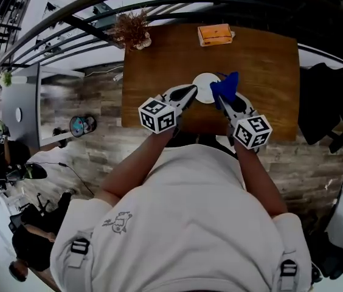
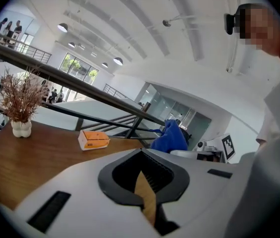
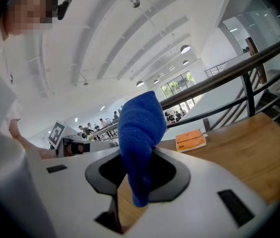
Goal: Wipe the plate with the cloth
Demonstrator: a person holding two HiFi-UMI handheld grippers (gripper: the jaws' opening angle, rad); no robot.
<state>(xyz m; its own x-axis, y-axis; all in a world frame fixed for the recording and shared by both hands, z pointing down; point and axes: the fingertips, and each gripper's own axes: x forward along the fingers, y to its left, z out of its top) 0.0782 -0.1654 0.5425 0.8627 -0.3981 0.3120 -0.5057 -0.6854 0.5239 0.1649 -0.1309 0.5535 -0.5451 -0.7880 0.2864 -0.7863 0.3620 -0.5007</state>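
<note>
A white plate lies on the wooden table, near its front edge. My right gripper is shut on a blue cloth, which sticks up over the plate's right side. In the right gripper view the cloth stands up from between the jaws and hides the plate. My left gripper is shut and empty at the plate's left edge. Its closed jaws show only table wood through the gap, and the cloth appears just to their right.
An orange box lies at the table's far edge. A small white vase with dried twigs stands at the far left corner. A black railing runs behind the table. Dark objects sit on the floor to the right.
</note>
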